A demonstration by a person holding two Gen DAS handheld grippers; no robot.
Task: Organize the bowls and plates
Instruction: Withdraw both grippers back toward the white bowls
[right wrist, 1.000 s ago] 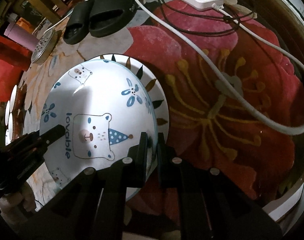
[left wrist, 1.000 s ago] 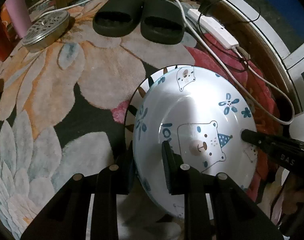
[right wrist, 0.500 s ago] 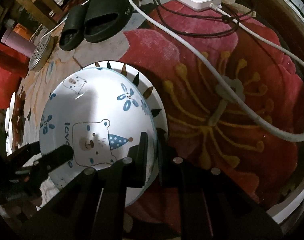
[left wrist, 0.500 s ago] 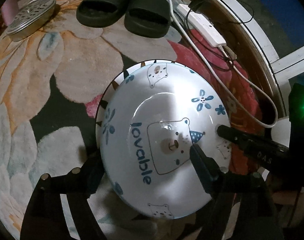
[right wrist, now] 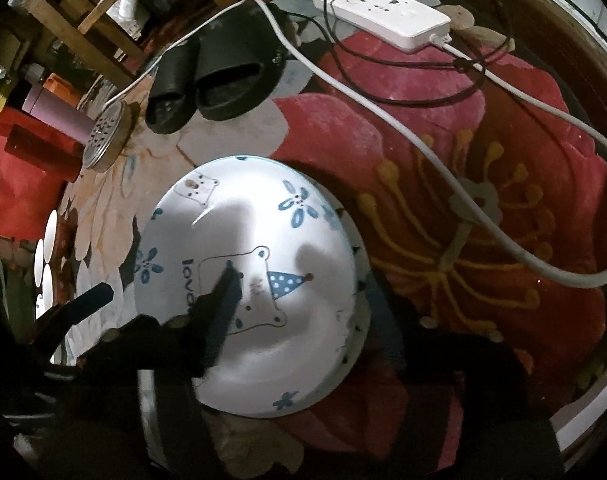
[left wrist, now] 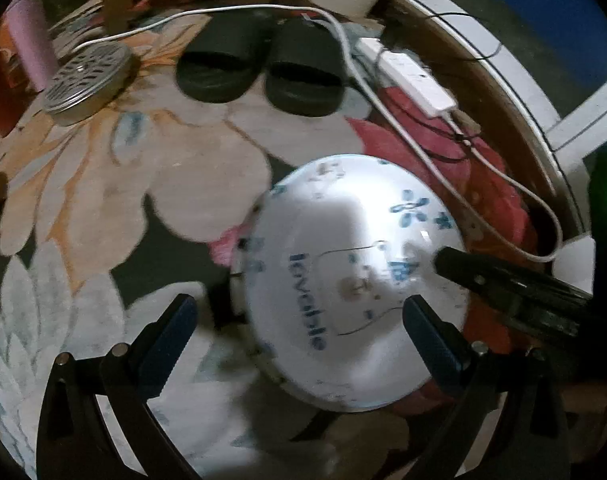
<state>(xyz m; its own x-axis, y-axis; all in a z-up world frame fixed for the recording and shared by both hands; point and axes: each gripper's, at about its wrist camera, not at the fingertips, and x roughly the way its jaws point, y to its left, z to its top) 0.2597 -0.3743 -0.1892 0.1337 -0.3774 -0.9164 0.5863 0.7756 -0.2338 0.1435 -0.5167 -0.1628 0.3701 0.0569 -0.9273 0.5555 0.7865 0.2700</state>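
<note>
Both grippers are matte black plastic. The left gripper [left wrist: 299,336] has flat, dark navy pads [left wrist: 167,340] on long tapered fingers, with round silver screw heads around 7 and 5 o'clock. The right gripper [right wrist: 303,312] looks the same, blurry black with navy pads.

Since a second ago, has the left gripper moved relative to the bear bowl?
Yes. In the right wrist view, the left gripper has opened, and one of its fingers now reaches from the rim inward over the bear bowl.

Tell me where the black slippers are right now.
In the left wrist view the black slippers sit side by side at top centre of the floral rug, beyond the bear plate, between the perforated metal lid and the white power strip.
</note>
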